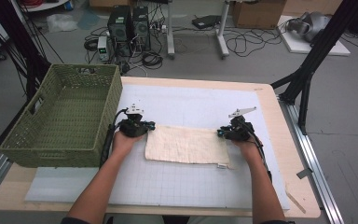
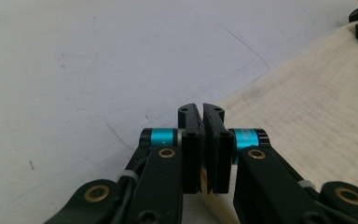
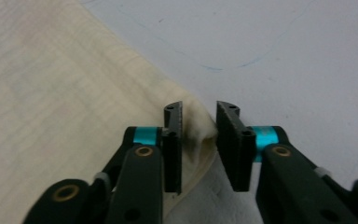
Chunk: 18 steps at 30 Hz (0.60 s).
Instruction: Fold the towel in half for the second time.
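A cream cloth (image 1: 186, 145) lies flat on the white grid mat (image 1: 191, 102), between the two hands. My left gripper (image 1: 150, 125) sits at the cloth's far left corner. In the left gripper view its jaws (image 2: 202, 112) are pressed together with a sliver of the cloth (image 2: 307, 116) pinched low between them. My right gripper (image 1: 220, 133) is at the far right corner. In the right gripper view its jaws (image 3: 199, 109) stand a little apart, and a bunched fold of the cloth (image 3: 51, 93) fills the gap between the pads.
A green woven basket (image 1: 51, 140) stands at the left of the wooden table (image 1: 298, 186), close to my left hand. A small tag (image 1: 222, 165) shows at the cloth's near right corner. Cables and computer boxes (image 1: 130, 28) lie on the floor beyond.
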{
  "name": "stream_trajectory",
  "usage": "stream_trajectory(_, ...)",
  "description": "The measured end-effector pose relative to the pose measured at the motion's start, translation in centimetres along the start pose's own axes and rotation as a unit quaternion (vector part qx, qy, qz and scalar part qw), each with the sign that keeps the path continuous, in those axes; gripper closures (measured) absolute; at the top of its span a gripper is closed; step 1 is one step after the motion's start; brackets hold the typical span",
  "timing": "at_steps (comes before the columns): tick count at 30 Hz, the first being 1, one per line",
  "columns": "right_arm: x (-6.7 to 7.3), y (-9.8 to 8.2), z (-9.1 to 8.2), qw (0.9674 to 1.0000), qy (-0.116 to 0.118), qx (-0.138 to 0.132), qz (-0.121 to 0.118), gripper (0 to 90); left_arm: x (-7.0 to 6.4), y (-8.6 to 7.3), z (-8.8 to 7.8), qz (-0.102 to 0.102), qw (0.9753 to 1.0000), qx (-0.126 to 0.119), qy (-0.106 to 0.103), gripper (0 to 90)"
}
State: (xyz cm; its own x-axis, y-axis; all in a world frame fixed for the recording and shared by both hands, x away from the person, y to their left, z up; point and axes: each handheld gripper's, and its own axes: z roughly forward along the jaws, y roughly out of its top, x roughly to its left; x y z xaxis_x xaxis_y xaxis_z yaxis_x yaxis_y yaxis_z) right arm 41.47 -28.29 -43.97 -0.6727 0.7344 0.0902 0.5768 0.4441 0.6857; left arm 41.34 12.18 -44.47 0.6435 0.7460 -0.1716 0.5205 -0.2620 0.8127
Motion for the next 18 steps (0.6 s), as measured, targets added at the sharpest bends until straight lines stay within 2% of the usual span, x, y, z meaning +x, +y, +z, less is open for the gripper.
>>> stream_trajectory(3,0.1,0.0,0.0,1.0,0.007,-0.001,0.006,84.2,0.0,0.0,-0.1,-0.001,1.0,-0.001,0.001,85.8)
stream_trajectory(7,0.2,0.2,-0.2,0.9999,-0.011,-0.013,0.003,84.5,0.0,0.2,-0.3,0.0,0.9999,-0.013,0.006,86.1)
stream_trajectory(11,0.4,0.6,-0.7,0.9988,-0.032,-0.034,-0.011,84.5,0.0,0.5,-0.6,-0.006,0.9991,-0.04,0.011,86.2)
stream_trajectory(14,0.2,0.6,-1.1,0.998,-0.036,-0.05,-0.007,84.5,0.0,0.6,-0.7,-0.009,0.9987,-0.05,0.008,86.2)
stream_trajectory(18,0.5,0.7,-1.3,0.9973,-0.046,-0.054,-0.021,84.5,-0.1,0.6,-0.9,0.001,0.9985,-0.054,0.007,86.1)
